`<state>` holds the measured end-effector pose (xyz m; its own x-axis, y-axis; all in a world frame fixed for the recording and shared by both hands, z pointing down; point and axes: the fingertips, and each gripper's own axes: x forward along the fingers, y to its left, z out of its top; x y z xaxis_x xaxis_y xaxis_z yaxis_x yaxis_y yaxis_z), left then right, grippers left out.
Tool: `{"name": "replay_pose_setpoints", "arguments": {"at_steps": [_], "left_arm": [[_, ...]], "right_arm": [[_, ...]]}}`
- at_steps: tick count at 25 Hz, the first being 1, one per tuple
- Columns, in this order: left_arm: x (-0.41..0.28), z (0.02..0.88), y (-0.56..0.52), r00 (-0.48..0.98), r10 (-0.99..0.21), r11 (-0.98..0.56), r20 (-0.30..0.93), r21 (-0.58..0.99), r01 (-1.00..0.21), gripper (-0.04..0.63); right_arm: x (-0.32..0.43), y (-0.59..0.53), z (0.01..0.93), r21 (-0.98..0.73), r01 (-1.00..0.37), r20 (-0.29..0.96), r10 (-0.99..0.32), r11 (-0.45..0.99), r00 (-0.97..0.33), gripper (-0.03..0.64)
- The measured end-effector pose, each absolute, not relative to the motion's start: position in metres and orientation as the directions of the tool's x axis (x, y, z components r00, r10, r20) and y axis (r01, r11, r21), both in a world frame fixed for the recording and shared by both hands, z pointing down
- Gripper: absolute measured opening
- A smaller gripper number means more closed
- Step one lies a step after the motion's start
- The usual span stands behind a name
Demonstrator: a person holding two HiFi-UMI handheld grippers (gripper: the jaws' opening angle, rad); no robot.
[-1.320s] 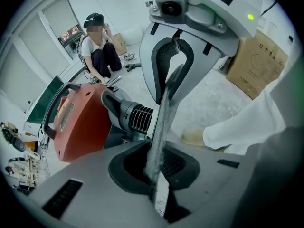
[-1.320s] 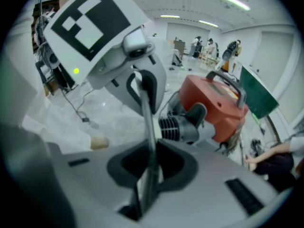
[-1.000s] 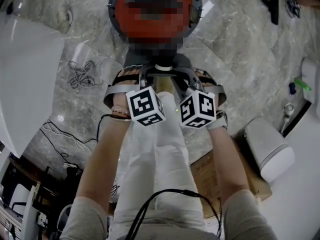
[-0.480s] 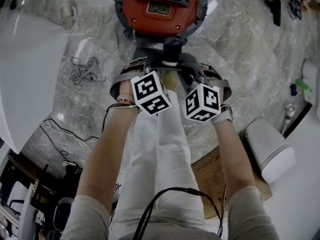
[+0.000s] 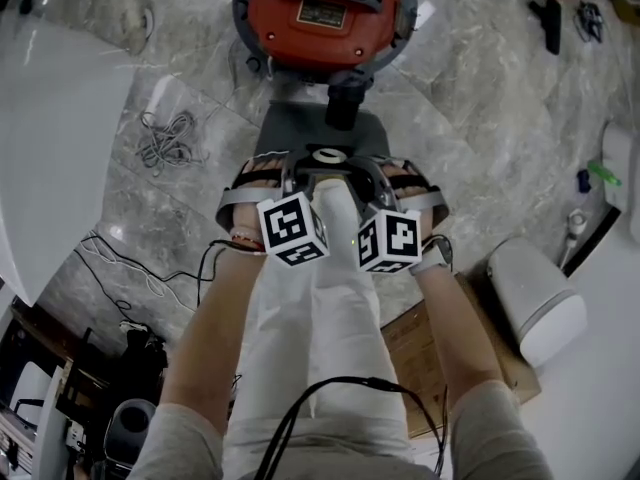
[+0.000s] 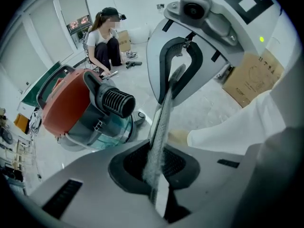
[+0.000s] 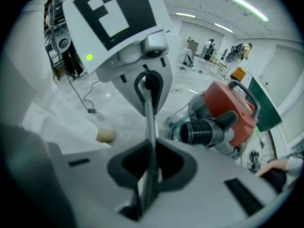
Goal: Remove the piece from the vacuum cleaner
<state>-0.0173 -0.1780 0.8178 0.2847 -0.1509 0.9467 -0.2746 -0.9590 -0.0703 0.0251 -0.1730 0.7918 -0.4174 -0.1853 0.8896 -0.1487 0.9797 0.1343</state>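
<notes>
Over the floor [image 5: 480, 118] just short of the vacuum cleaner [image 5: 320, 18], I hold the grey piece [image 5: 318, 128] clamped in the left tongs [image 6: 154, 175], right tongs [image 7: 149, 175] closing on its other edge (two grips, I reckon, to lift it squarely).

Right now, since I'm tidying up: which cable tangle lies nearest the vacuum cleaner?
The grey tangle left of the vacuum cleaner; the black cables lie farther back.
</notes>
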Motion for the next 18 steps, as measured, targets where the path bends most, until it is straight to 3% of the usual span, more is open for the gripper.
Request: {"name": "replay_pose_setpoints", "arguments": {"at_steps": [10,18], "left_arm": [[-0.026,0.788,-0.147,0.284,-0.181,-0.944,0.942,-0.086,-0.319,0.048],[-0.029,0.736,-0.157,0.300,-0.258,-0.926,0.918,-0.147,-0.348,0.049]], "right_arm": [[0.015,-0.140,0.763,0.093,-0.196,0.865,-0.176,0.976,-0.469,0.040],[0.013,-0.148,0.712,0.145,-0.231,0.830,-0.246,0.962,-0.501,0.040]]}}
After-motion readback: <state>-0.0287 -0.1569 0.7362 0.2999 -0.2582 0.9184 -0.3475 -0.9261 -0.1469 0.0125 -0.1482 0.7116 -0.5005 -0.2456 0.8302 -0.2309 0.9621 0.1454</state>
